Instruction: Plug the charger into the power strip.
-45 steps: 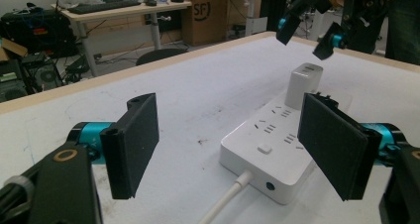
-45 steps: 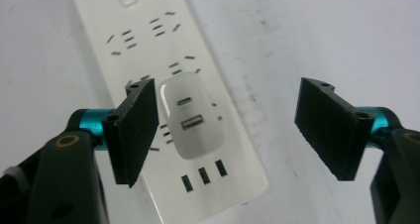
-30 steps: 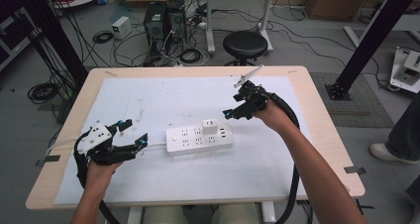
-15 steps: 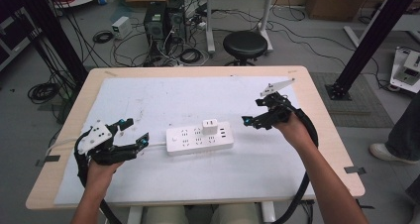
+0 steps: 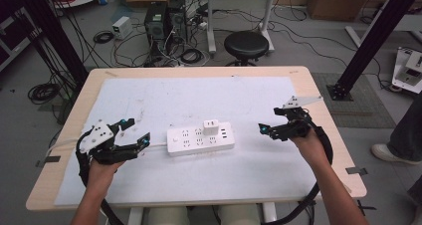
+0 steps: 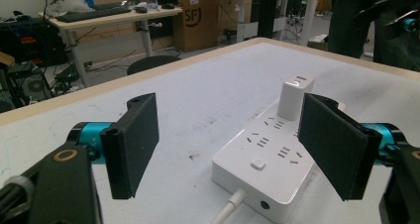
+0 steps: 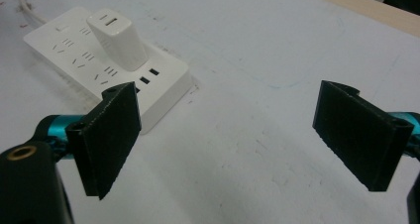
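A white power strip lies in the middle of the white mat, with a white charger plugged upright into it. My left gripper rests open at the strip's left end, where the cord comes out. In the left gripper view the strip and the charger lie ahead of the open left gripper. My right gripper hovers open to the right of the strip; its jaws have just been opening, with nothing between them. In its own view the right gripper frames bare mat, with the strip and charger at upper left.
The white mat covers most of the wooden table. Behind the table stand a black stool, computer towers and loose floor cables. A person's leg and shoe are at the right, beside a black post.
My right gripper has moved right and toward the front edge, away from the charger, and its jaws stand wider. The left gripper and the strip have stayed put.
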`<state>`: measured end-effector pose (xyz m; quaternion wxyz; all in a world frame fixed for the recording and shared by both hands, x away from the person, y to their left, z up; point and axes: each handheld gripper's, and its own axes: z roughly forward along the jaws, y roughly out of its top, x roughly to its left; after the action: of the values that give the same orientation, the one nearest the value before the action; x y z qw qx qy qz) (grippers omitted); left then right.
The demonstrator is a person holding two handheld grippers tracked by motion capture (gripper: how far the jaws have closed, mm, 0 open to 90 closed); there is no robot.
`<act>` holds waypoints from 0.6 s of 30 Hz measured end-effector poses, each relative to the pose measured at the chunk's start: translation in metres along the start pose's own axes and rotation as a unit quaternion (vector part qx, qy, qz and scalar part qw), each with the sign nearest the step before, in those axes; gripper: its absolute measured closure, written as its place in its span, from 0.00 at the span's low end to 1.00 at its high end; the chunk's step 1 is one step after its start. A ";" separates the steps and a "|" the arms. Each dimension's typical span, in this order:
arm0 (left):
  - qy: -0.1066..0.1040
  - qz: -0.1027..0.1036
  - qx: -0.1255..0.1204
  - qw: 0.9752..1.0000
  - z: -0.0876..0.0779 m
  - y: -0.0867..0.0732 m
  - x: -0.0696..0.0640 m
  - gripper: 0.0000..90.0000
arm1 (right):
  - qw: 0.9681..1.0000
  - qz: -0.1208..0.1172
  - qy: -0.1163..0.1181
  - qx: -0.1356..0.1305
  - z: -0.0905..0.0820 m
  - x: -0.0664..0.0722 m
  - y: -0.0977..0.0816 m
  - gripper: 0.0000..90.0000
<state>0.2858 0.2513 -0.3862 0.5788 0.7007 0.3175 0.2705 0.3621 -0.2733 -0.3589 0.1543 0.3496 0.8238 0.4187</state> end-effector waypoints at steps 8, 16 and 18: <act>0.005 -0.003 0.001 1.000 -0.001 0.000 0.001 0.27 | 1.000 0.013 -0.007 -0.015 -0.008 0.000 -0.017 0.13; 0.003 0.000 0.001 1.000 0.002 0.002 0.001 0.27 | 0.999 0.025 -0.010 -0.027 -0.011 -0.002 -0.029 0.13; 0.003 0.000 0.002 1.000 0.002 0.002 0.000 0.27 | 0.999 0.026 -0.009 -0.026 -0.011 -0.002 -0.031 0.13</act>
<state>0.2878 0.2502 -0.3848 0.5762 0.7011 0.3200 0.2720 0.3435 -0.2942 -0.3770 0.1602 0.3710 0.8014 0.4409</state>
